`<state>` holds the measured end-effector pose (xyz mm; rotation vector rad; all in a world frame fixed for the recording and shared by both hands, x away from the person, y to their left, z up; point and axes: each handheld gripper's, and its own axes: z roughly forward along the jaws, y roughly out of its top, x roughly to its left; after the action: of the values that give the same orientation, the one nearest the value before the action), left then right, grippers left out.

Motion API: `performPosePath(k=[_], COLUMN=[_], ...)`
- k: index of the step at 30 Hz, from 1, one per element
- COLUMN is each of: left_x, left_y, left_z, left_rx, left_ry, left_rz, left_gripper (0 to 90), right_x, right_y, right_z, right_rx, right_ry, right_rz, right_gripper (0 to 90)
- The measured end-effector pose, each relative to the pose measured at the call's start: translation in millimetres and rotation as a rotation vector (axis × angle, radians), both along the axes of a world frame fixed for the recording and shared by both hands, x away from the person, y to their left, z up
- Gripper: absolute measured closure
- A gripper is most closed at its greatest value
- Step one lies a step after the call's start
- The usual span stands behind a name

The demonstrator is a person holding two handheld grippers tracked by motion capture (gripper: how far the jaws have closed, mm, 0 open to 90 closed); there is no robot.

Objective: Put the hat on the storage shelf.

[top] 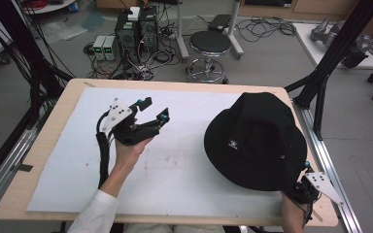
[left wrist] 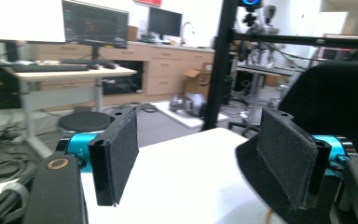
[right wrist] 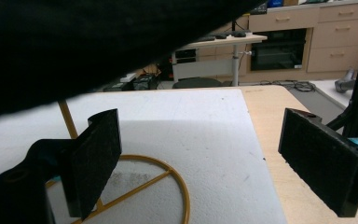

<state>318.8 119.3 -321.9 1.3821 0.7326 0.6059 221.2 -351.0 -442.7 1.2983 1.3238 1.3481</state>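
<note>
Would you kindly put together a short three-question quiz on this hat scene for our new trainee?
1. True or false: the black hat lies flat on the white sheet.
2. Which gripper is nearer the hat's brim? A) left gripper B) right gripper
3. Fill in: in the right gripper view, the yellow wire stand under the hat has a ___ base.

Key
1. False: the right gripper view shows the hat raised on the wire stand, with the sheet visible beneath it.
2. B: it sits at the brim's near right edge, looking under it; the left gripper is over the sheet, apart from the hat. The fingers of both stand apart with nothing between them.
3. Round (a ring with spokes).
</note>
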Motion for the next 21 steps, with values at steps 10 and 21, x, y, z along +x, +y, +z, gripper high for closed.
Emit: performPosePath(k=[10, 21], left_x=[-5.0, -16.0], left_y=[46.8, 87.4], left_z=[-6.8, -23.7], left_rx=[-0.014, -0.009], left_ry=[-0.008, 0.008], left_rz=[0.151, 0.262], left_gripper=[27.9, 26.0], right_x=[0.2, 0.8], right_y=[0.3, 0.5], right_z=[0.1, 0.3], right_rx=[-0.005, -0.012], right_ry=[0.002, -0.001], right_rz=[0.0, 0.004], right_gripper=[12.3, 12.4])
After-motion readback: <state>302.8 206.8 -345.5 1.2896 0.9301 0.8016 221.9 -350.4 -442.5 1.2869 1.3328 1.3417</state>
